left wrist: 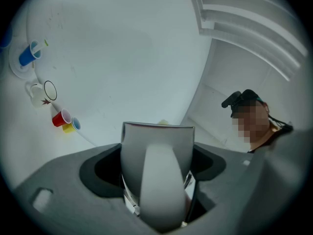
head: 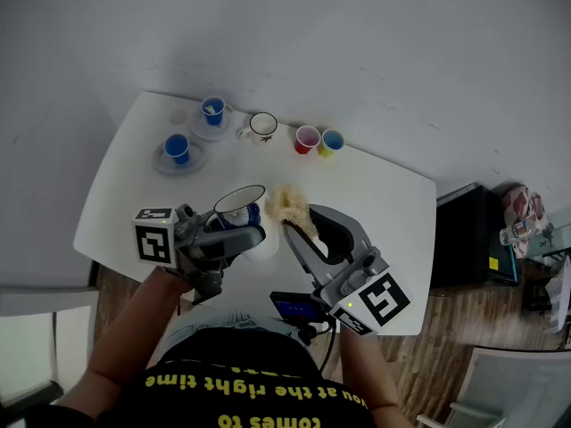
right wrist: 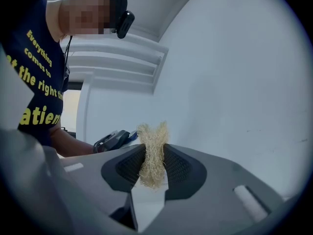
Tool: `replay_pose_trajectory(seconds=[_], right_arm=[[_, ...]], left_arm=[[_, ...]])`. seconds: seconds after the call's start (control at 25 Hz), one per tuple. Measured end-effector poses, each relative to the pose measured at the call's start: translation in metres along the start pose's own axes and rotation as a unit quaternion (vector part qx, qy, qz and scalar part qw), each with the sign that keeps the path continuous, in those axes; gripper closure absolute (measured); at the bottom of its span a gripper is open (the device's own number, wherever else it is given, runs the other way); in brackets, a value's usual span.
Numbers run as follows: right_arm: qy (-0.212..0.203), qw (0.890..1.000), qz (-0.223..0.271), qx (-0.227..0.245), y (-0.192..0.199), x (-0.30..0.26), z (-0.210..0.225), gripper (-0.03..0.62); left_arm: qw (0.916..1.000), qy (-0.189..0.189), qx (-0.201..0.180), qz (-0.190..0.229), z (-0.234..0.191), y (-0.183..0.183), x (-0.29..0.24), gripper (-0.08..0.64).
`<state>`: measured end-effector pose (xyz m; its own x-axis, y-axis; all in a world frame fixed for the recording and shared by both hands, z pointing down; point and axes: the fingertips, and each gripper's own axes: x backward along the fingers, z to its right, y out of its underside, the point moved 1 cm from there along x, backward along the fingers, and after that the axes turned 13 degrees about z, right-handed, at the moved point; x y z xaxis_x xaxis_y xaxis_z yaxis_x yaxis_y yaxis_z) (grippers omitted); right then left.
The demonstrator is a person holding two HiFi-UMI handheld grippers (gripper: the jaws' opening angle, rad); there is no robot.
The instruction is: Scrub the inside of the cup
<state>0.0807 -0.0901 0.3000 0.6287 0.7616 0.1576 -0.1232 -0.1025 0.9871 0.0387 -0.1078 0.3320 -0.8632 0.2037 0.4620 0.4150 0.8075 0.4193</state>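
Note:
In the head view my left gripper (head: 241,228) is shut on a white cup (head: 239,200) with a dark rim, held above the white table (head: 384,194) with its mouth facing up. In the left gripper view the cup (left wrist: 156,155) fills the space between the jaws of that gripper (left wrist: 157,180), handle toward the camera. My right gripper (head: 299,226) is shut on a pale straw-coloured loofah scrubber (head: 287,205), whose tuft sits just right of the cup's rim. The right gripper view shows the scrubber (right wrist: 152,153) pinched between the black pads (right wrist: 178,166) of my right gripper (right wrist: 152,164).
At the back of the table stand two blue cups on saucers (head: 212,111) (head: 177,147), a white mug (head: 261,127), a red cup (head: 307,138) and a yellow cup (head: 332,141). A dark cabinet (head: 468,239) stands to the right of the table.

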Motion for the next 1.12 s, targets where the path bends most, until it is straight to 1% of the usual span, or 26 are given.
replay_pose_trajectory(seconds=[0.16, 0.24, 0.36, 0.48, 0.56, 0.68, 0.8, 0.84, 0.92, 1.04, 1.12], right_arm=[[-0.027, 0.999, 0.019, 0.010, -0.013, -0.006, -0.014, 0.476], [-0.038, 0.999, 0.016, 0.021, -0.016, -0.006, -0.021, 0.476], [-0.057, 0.998, 0.013, 0.039, -0.023, -0.008, -0.033, 0.476], [-0.075, 0.994, -0.006, 0.078, -0.023, -0.010, -0.041, 0.476], [-0.076, 0.992, -0.027, 0.100, -0.020, -0.009, -0.043, 0.476], [-0.076, 0.988, -0.056, 0.120, -0.015, -0.007, -0.043, 0.477], [-0.084, 0.984, -0.080, 0.135, -0.010, -0.005, -0.043, 0.476], [-0.086, 0.984, -0.080, 0.134, -0.010, -0.005, -0.042, 0.476], [-0.085, 0.988, -0.065, 0.112, -0.012, -0.007, -0.041, 0.476], [-0.073, 0.996, -0.030, 0.051, -0.016, -0.009, -0.033, 0.476], [-0.060, 0.998, -0.007, 0.013, -0.017, -0.008, -0.024, 0.476]], left_arm=[[0.9998, -0.010, -0.002, -0.015, -0.003, 0.005, 0.002, 0.155], [0.9996, -0.015, -0.008, -0.025, -0.004, 0.010, 0.003, 0.155], [0.9993, -0.015, -0.008, -0.034, -0.004, 0.014, 0.003, 0.155], [0.9986, -0.021, -0.011, -0.048, -0.006, 0.019, 0.004, 0.155], [0.9981, -0.027, -0.015, -0.054, -0.008, 0.021, 0.005, 0.155], [0.9974, -0.035, -0.017, -0.061, -0.011, 0.022, 0.005, 0.155], [0.9967, -0.042, -0.018, -0.067, -0.012, 0.024, 0.005, 0.155], [0.9966, -0.042, -0.018, -0.068, -0.013, 0.024, 0.006, 0.155], [0.9969, -0.040, -0.013, -0.065, -0.013, 0.023, 0.006, 0.155], [0.9982, -0.030, 0.006, -0.052, -0.011, 0.021, 0.005, 0.155], [0.9986, -0.021, 0.020, -0.044, -0.010, 0.020, 0.004, 0.155]])
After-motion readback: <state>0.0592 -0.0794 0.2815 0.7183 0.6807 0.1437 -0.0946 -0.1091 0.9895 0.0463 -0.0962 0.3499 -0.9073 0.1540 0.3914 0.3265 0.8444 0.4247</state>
